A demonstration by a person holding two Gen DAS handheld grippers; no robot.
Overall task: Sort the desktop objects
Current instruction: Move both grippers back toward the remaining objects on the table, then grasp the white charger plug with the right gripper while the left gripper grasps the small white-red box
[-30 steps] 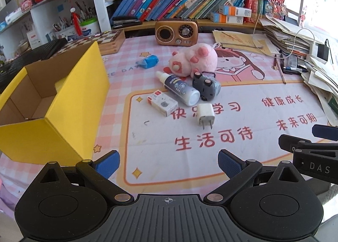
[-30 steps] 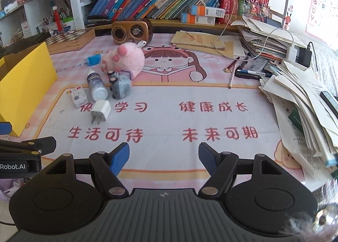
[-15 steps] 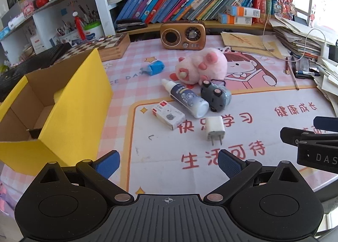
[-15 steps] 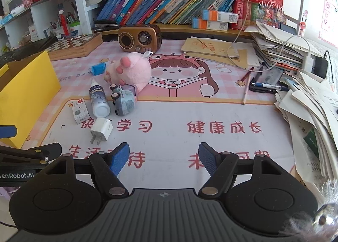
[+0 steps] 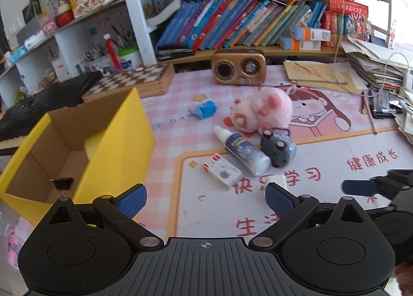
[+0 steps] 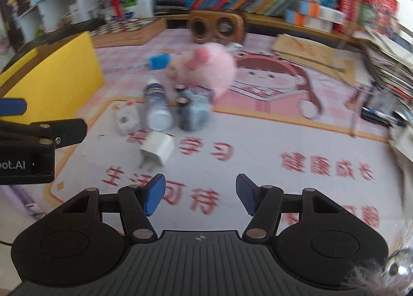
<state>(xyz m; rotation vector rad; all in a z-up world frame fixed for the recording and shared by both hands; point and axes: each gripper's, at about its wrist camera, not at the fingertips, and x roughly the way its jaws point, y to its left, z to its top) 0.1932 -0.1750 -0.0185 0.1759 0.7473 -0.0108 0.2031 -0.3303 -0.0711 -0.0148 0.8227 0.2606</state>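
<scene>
Right claw (image 6: 198, 194) partly open, jaws just been closing, nothing between them. Charger (image 6: 157, 150) lies just left of frame centre, prongs toward camera (blurred). Light, rigid, smooth; grip across flat sides, not prongs. Left claw (image 5: 205, 199) open, empty.

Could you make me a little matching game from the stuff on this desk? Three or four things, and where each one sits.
Things:
1. white charger plug
2. pink plush toy
3. yellow box
4. retro radio

Places:
A. at the back, under the bookshelf
B. nearest the grippers, lying on the mat's red writing
C. at the left edge of the mat, open
D. just behind the toy car

Pairs: 1-B, 2-D, 3-C, 4-A
</scene>
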